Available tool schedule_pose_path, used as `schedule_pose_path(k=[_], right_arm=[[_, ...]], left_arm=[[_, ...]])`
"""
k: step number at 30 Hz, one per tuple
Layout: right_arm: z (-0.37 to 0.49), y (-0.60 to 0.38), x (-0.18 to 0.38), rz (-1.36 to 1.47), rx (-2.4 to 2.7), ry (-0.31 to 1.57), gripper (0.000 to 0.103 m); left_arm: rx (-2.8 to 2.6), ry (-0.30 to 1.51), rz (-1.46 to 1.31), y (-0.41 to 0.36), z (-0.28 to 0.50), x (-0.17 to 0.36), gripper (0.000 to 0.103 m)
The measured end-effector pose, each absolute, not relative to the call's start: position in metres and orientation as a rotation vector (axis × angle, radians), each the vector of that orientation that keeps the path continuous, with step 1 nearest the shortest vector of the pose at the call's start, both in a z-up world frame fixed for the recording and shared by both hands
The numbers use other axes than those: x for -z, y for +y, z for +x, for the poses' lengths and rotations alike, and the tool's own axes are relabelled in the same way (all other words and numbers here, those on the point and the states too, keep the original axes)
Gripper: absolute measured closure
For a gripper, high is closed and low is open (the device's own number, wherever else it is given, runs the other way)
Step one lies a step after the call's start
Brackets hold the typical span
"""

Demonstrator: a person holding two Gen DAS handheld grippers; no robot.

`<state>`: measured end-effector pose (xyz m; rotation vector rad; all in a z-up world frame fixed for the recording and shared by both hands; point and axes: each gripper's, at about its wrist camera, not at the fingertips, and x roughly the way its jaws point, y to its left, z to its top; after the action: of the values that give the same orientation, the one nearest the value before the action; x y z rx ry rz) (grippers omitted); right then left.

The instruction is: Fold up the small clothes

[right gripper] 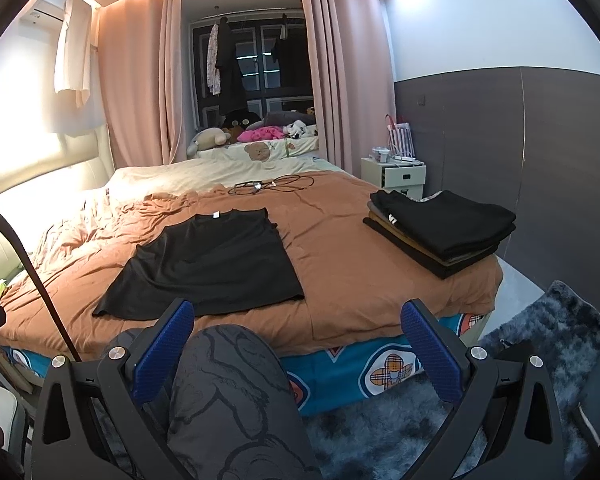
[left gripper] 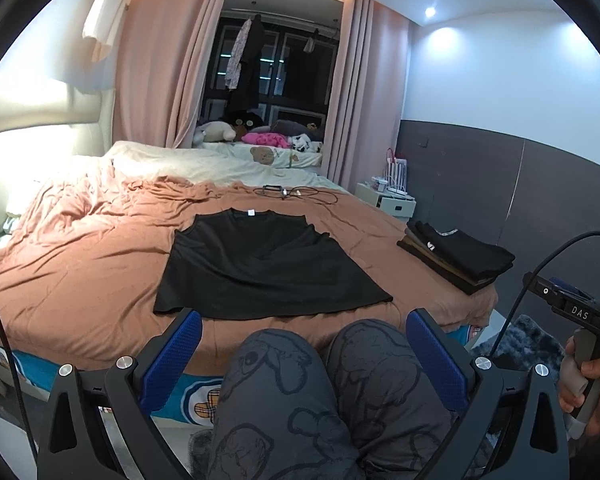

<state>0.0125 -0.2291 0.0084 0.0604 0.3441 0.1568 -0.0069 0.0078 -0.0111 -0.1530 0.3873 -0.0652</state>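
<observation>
I sit at the foot of a bed [left gripper: 80, 264] covered with a rust-brown sheet, my knees [left gripper: 320, 360] in grey patterned trousers just in front of both cameras. My left gripper [left gripper: 304, 344] hangs above my lap with its blue-padded fingers [left gripper: 180, 344] spread wide and nothing between them. My right gripper [right gripper: 300, 340] is the same: fingers apart, empty, held back from the bed.

A black T-shirt [left gripper: 260, 264] lies flat on the sheet straight ahead of me, collar and white label at the far end, hem nearest my knees. Its sleeves look already turned in, so it reads as a long tapered panel, though the dark cloth hides the creases.

Near the right corner of the bed sits a neat stack of folded clothes [right gripper: 444, 228], well apart from the shirt. A tangle of black cable [right gripper: 268, 184] lies farther up the bed.

I judge the step in hand to be the lengthwise fold of this shirt, not yet begun. The next move calls for both grippers to reach forward, pinch the two hem corners, and carry them evenly up to the collar.
</observation>
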Motion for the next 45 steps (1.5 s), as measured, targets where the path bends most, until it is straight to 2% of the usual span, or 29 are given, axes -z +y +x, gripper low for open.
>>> schedule_pose_path(k=[45], right_arm=[[0.006, -0.232, -0.003, 0.066, -0.144, 0.332, 0.000]], left_arm=[[0.062, 0.365, -0.123, -0.001, -0.020, 0.009, 0.000]])
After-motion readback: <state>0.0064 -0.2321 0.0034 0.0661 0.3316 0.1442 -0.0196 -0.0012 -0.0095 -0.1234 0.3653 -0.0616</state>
